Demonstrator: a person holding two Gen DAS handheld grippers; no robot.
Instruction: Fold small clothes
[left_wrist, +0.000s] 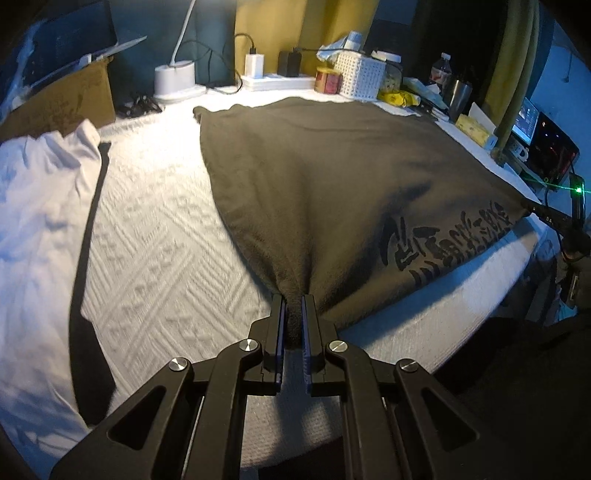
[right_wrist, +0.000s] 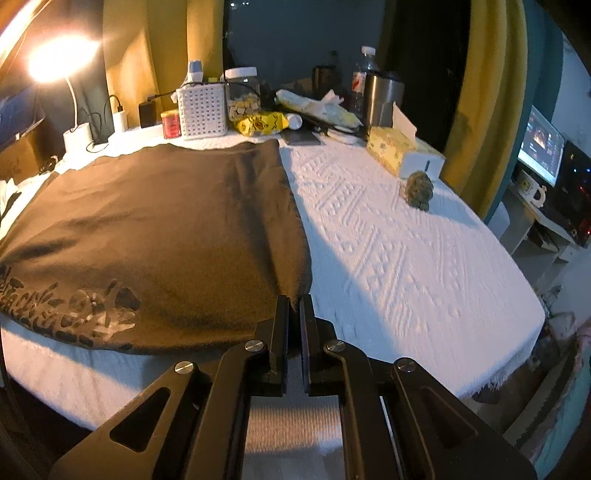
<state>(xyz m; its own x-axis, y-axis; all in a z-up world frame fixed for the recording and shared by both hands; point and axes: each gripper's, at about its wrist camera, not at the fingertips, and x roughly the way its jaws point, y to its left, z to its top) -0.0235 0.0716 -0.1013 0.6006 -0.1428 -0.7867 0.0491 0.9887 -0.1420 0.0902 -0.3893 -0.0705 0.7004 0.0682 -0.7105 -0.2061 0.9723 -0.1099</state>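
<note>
A dark olive T-shirt (left_wrist: 332, 177) with a black print lies spread on the white textured tablecloth (left_wrist: 155, 236). My left gripper (left_wrist: 294, 301) is shut on the shirt's near left corner, with bunched cloth pinched between its pads. In the right wrist view the same T-shirt (right_wrist: 155, 221) fills the left half, print near the table's front edge. My right gripper (right_wrist: 294, 301) is shut on the shirt's near right corner. The cloth is pulled taut from both corners toward the front edge. At the far right of the left wrist view the other gripper's black tip (left_wrist: 535, 210) holds the opposite corner.
A white garment (left_wrist: 40, 206) with a black strip lies at the left. Along the back stand a lamp base (left_wrist: 174, 79), chargers, a white basket (right_wrist: 202, 110), jars, bottles and a tissue box (right_wrist: 402, 153). A small rolled green item (right_wrist: 419, 190) sits on the right. Screens (right_wrist: 541, 146) glow beyond the table.
</note>
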